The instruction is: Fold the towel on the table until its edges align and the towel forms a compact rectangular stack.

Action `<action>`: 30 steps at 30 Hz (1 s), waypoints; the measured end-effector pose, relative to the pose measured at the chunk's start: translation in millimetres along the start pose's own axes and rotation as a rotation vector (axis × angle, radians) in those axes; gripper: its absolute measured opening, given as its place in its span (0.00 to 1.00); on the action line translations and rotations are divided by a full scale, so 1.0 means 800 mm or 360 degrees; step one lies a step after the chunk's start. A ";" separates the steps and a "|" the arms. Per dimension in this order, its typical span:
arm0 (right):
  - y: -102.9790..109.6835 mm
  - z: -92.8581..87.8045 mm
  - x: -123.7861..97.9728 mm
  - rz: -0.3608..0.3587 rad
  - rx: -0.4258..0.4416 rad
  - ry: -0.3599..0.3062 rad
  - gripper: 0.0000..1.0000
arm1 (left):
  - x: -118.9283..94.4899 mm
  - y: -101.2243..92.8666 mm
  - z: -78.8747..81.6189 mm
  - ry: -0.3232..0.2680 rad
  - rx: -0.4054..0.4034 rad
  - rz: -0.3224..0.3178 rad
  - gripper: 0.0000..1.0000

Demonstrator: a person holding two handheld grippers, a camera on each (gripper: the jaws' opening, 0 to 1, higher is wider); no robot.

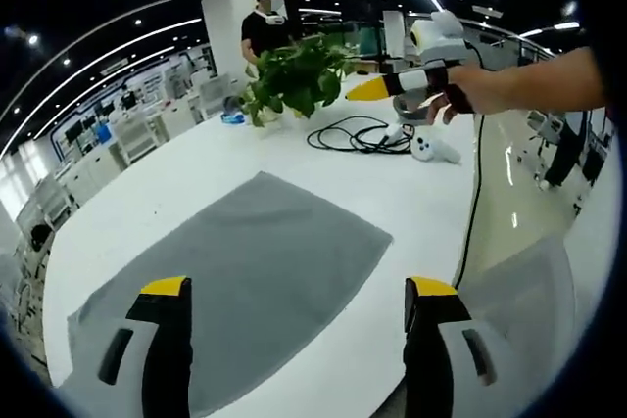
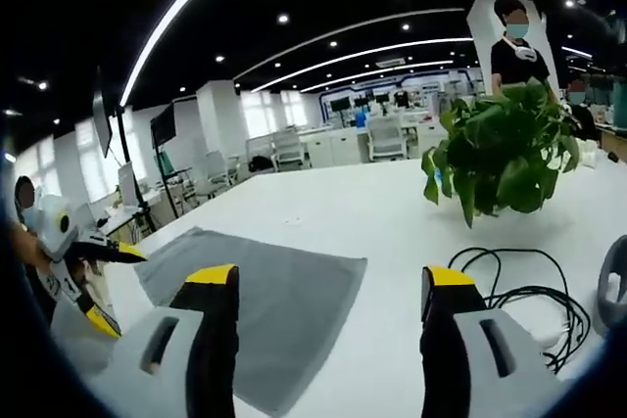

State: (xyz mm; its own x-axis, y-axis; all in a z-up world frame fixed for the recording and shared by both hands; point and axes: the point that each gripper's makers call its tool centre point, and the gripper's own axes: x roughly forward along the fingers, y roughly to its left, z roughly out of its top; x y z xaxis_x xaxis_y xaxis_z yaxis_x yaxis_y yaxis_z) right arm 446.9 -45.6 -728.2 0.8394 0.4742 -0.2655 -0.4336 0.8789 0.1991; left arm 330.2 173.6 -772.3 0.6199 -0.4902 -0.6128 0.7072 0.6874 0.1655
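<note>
Flat grey rectangular cloth towel (image 1: 235,281) spread on white table (image 1: 196,159). Left gripper (image 1: 299,291) jaws wide, above towel. Right gripper (image 2: 328,276) jaws wide, empty, near potted green plant (image 2: 505,159).

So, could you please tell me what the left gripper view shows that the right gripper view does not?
Left gripper view: a white handheld controller beside the coiled black cable, and the right gripper whole, in a hand. Right gripper view: the left gripper whole, beside the flat grey cloth towel. Shared: that towel, that cable, leafy green potted plant, white table.
</note>
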 end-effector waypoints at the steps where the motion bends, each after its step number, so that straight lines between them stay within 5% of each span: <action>1: -0.002 0.000 0.003 -0.0004 -0.0004 0.0008 0.75 | 0.005 -0.004 0.001 0.0013 0.0018 -0.0015 0.92; 19: -0.038 -0.027 0.034 -0.0114 0.0092 0.0096 0.68 | 0.067 -0.063 0.003 0.0070 0.0169 -0.0246 0.87; 30: -0.041 -0.045 0.064 -0.0099 0.0116 0.0173 0.65 | 0.103 -0.083 -0.004 0.0112 0.0228 -0.0385 0.68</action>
State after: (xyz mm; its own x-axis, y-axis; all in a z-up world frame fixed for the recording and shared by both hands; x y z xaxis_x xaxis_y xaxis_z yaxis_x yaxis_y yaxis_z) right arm 492.2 -48.5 -782.2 0.8219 0.4252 -0.3791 -0.3534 0.9025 0.2461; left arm 333.6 89.1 -836.1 0.4058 -0.5889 -0.6990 0.8755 0.4699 0.1124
